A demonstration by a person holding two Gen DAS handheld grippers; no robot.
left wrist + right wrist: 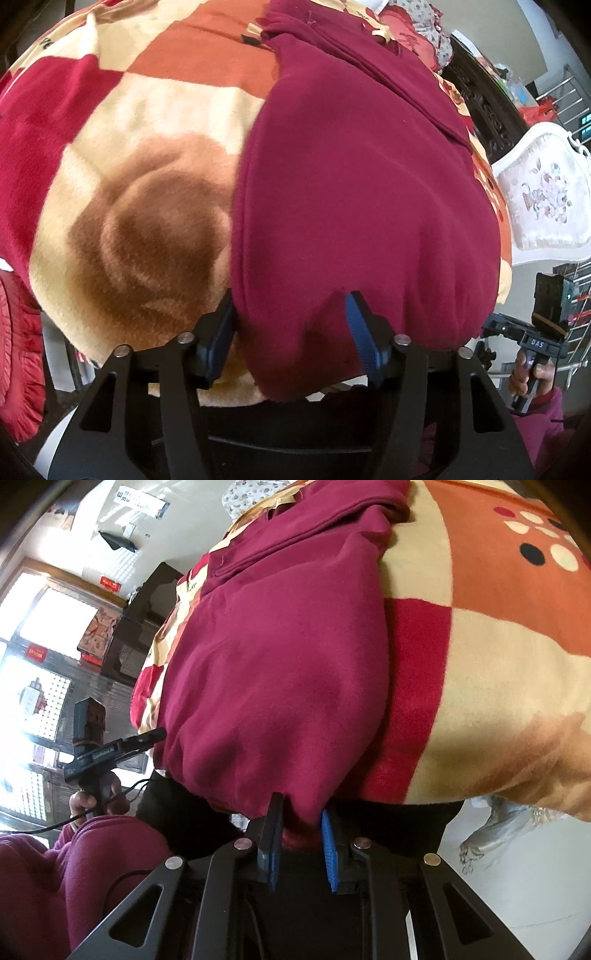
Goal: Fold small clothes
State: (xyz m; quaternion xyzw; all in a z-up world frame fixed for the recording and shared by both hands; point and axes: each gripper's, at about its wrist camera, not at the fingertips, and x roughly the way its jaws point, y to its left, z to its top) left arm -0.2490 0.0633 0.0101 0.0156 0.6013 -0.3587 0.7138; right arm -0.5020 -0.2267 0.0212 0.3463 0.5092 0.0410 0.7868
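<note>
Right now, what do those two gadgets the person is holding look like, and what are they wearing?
Each gripper is black, with two fingers lined by ribbed blue pads and silver bolts on the linkages. The right gripper has a pistol handle with white lettering and a dark box with a green light on top. The left gripper trails a black cable. The sleeve is maroon.

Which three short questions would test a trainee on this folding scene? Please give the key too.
1. True or false: the maroon garment lies on a plain white sheet.
2. Which one is shut on the garment's near edge? A: left gripper. B: right gripper.
3. Fill in: the blanket under the garment has a ____ pattern of red, orange and cream.

Key: 1 false; 2 B; 3 checked.
</note>
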